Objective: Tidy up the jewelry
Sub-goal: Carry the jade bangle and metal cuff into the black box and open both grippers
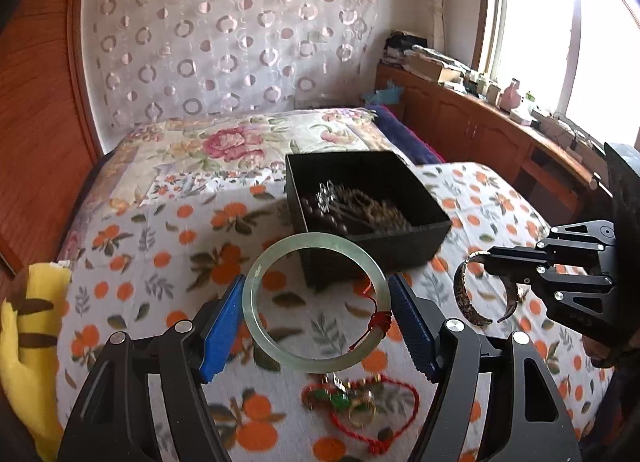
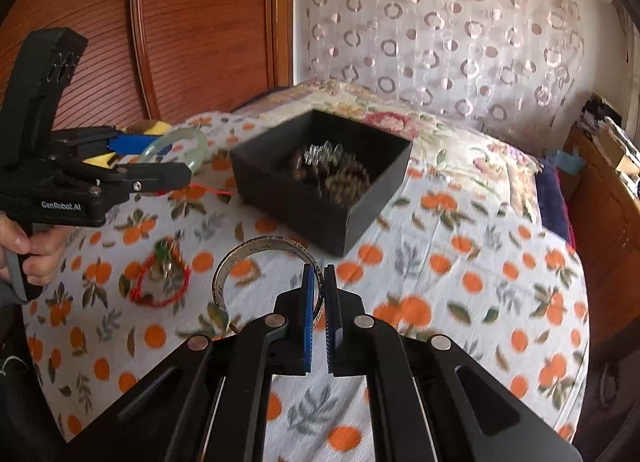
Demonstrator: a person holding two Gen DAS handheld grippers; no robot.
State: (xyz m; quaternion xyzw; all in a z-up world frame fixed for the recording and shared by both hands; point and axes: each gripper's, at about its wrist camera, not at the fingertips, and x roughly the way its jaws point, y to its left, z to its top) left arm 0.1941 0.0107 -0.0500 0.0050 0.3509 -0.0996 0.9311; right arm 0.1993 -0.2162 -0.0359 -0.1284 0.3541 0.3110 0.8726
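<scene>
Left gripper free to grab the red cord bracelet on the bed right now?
Probably not. The left gripper is already shut on the jade bangle; the red cord bracelet lies uncovered below, but the bangle needs dropping first.

Glaring window (image 1: 560, 33), perhaps slight motion blur

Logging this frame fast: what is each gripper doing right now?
Left gripper: shut on the jade bangle, held across its width.
Right gripper: shut on the metal cuff, pinching its band.
</scene>
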